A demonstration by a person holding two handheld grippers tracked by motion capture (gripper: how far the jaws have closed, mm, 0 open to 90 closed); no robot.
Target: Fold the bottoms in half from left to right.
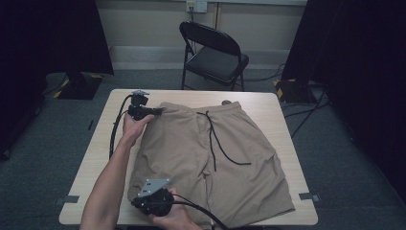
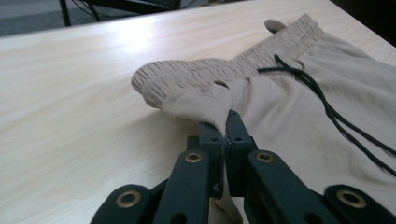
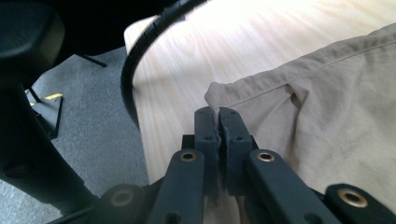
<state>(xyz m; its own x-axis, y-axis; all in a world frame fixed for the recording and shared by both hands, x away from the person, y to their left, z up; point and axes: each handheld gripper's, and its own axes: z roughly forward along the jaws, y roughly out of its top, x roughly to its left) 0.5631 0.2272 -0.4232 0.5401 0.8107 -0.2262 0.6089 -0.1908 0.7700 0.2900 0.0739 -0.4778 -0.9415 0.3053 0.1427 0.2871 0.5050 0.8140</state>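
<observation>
Shorts [image 1: 210,158] lie flat — waistband away (legs toward the person).

L gripper [image 1: 158,110] & R gripper [image 1: 136,195]: fingers pinched tight together, both forearms stretched fwd.

tan shorts, black cord, pale wood

plain khaki-tan shorts [image 1: 191,153] with a black drawstring [image 1: 215,139] — on a light wood-grain table [image 1: 282,120]; black folding chair [image 1: 213,52] at 12 o'clock — grey floor [image 1: 48,153].
</observation>
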